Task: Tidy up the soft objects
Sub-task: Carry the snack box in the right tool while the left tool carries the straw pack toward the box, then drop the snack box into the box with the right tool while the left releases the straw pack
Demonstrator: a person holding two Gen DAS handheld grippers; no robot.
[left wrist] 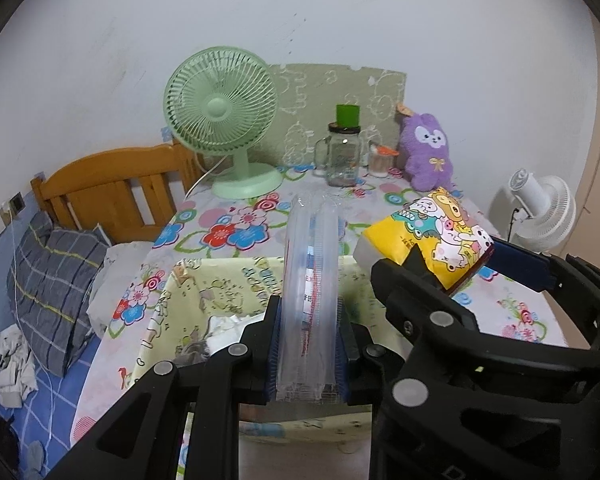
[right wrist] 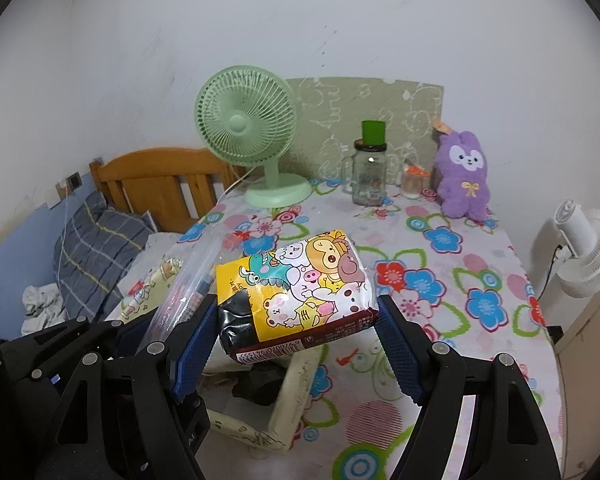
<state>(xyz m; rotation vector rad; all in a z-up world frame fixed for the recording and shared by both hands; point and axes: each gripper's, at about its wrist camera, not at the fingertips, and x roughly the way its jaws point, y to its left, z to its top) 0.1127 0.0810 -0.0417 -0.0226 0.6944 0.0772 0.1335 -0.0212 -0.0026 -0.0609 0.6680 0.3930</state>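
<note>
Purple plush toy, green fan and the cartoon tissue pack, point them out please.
purple plush toy [right wrist: 463, 178], right wrist view, its belly.
green fan [left wrist: 220, 106], left wrist view, grille centre.
cartoon tissue pack [right wrist: 300, 284], right wrist view, printed top.

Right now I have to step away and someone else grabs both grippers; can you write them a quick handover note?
Left gripper: shut on the clear plastic packet, held upright over the fabric storage box.
Right gripper: shut on the cartoon tissue pack, in the air above the box's near corner.
Done: both items lifted; some cloth already lies in the box.
Left: lower both into the box and release. The purple plush sits at the back of the floral table, possibly next.
</note>
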